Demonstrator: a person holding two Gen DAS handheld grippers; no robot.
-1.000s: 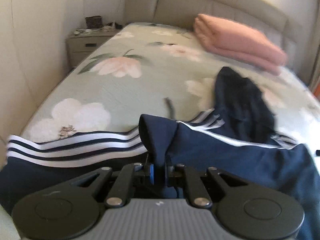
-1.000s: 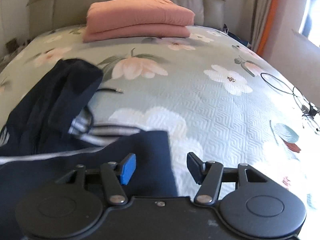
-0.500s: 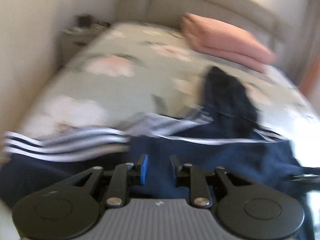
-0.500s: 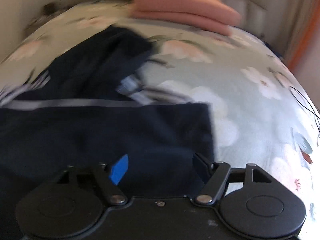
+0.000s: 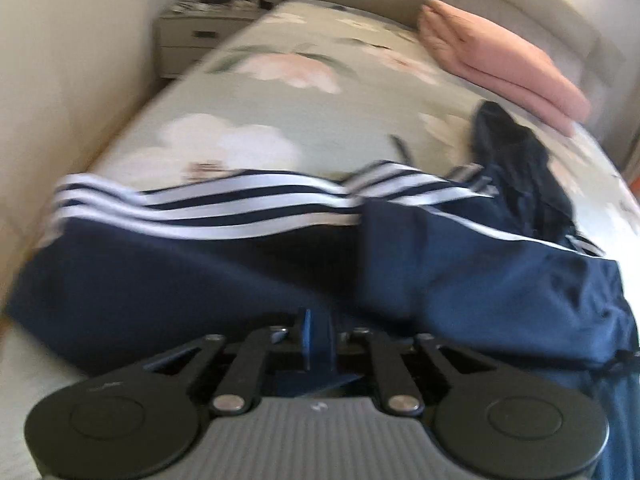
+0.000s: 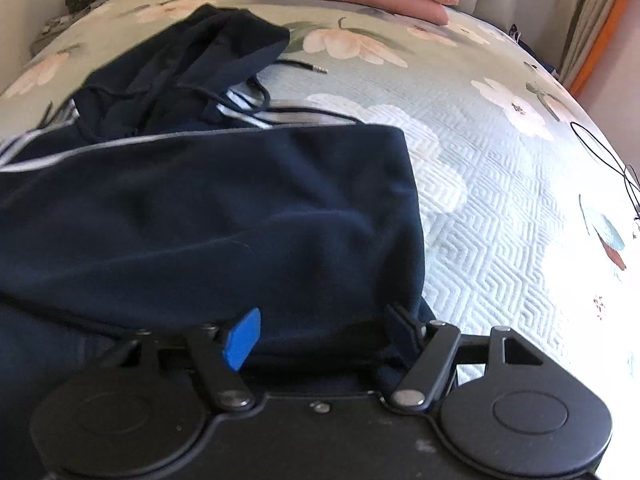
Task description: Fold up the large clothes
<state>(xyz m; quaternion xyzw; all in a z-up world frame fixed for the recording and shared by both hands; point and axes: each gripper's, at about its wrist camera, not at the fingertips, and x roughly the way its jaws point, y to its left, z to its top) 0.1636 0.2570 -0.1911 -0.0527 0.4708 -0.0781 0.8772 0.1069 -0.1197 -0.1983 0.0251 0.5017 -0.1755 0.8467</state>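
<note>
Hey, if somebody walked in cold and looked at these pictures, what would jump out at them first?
Most likely the navy hoodie with white stripes, spread across the near part of the floral bedspread, its hood bunched up farther back. The left gripper is closing its jaws on a fold of that fabric, while the right gripper stands open over the hem. A folded pink blanket lies by the headboard.

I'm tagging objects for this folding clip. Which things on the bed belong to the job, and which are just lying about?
Part of the job:
- navy striped jacket
- left gripper, closing on a fold of it
- right gripper, open over its hem

Lying about:
- folded pink blanket
- nightstand
- black cable
</note>
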